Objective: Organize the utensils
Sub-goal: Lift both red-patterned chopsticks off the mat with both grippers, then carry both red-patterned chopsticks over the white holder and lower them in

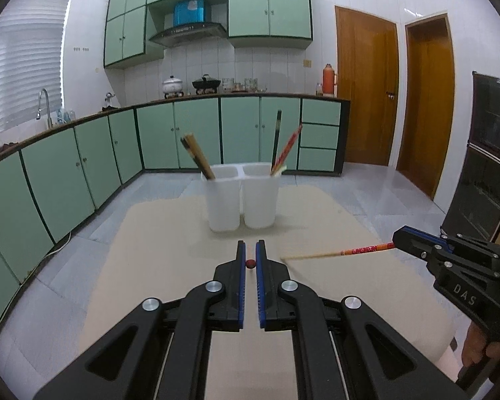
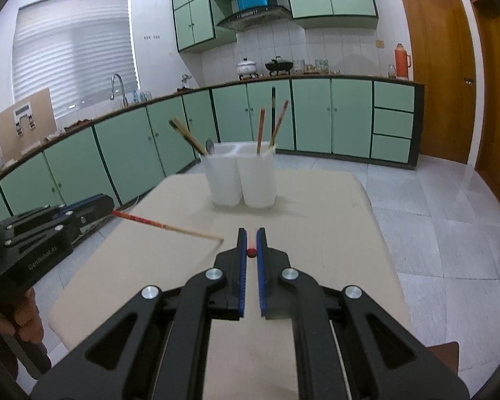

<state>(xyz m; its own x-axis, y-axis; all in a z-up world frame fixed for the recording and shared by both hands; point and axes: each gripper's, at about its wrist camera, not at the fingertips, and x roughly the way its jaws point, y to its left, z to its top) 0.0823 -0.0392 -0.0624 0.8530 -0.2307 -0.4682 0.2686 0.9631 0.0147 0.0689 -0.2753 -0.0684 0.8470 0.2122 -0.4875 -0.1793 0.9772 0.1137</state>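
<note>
A white two-compartment utensil holder (image 1: 243, 200) (image 2: 243, 180) stands on the beige table, with brown chopsticks (image 1: 196, 155) and a spoon (image 2: 209, 146) in its left cup and red and dark chopsticks (image 1: 285, 150) in its right cup. My left gripper (image 1: 250, 245) is shut on a red-handled chopstick (image 1: 250, 263), which I see end-on; in the right wrist view that chopstick (image 2: 170, 228) points right. My right gripper (image 2: 251, 231) is shut on another red-handled chopstick (image 2: 251, 252), which reaches left in the left wrist view (image 1: 336, 253). Both grippers hover above the table, short of the holder.
The beige table (image 1: 156, 266) (image 2: 333, 226) stands on a grey tiled floor. Green cabinets (image 1: 66, 166) line the left and back walls, with pots and an orange thermos (image 1: 329, 80) on the counter. Wooden doors (image 1: 366, 90) are at the right. A hand (image 2: 26, 320) grips the left tool.
</note>
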